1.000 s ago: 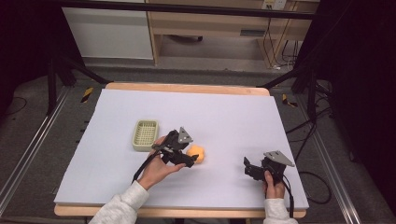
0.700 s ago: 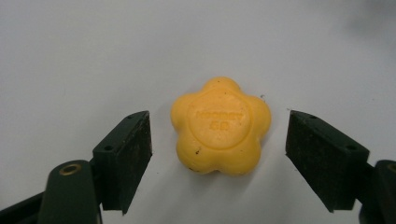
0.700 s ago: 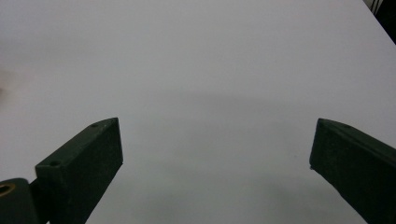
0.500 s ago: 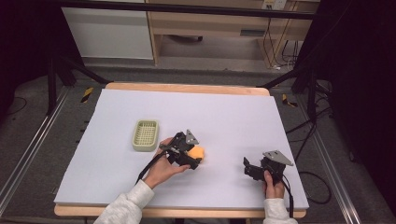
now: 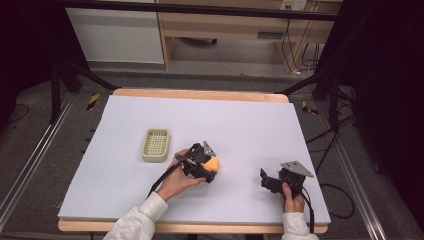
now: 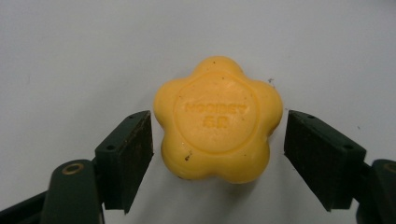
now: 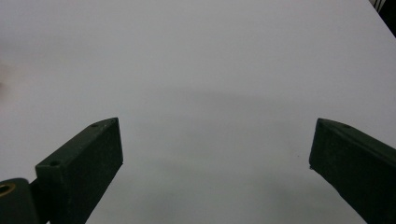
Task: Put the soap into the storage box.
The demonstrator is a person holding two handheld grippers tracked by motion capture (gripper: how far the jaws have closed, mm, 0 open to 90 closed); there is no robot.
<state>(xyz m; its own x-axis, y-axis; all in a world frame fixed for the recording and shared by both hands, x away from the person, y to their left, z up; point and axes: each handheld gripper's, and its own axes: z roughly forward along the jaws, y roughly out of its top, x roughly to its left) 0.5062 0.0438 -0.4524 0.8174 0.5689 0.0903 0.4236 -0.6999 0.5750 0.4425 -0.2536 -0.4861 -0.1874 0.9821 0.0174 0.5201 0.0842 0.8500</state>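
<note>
Left gripper down low over the white bench, jaws spread wide. Sitting square between them: a yellow flower-shaped soap, five rounded lobes, stamped lettering on its top face, too faint to read. Left jaw just beside the soap's edge, possibly brushing it, hard to call; right jaw clearly apart, a sliver of bench showing in the gap. Not gripped, then, just framed. From the high view, the soap peeking out orange-yellow right at the front of the gripper, resting flat on the bench. Left hand wrapped round the gripper body, cable trailing back toward the sleeve.

Off to the far side of that gripper, behind the hand: a pale green slotted soap dish, lying well apart from the soap.

Right gripper parked well away on the other flank, held by the right hand, jaws wide apart with nothing but bare white bench between them.
</note>
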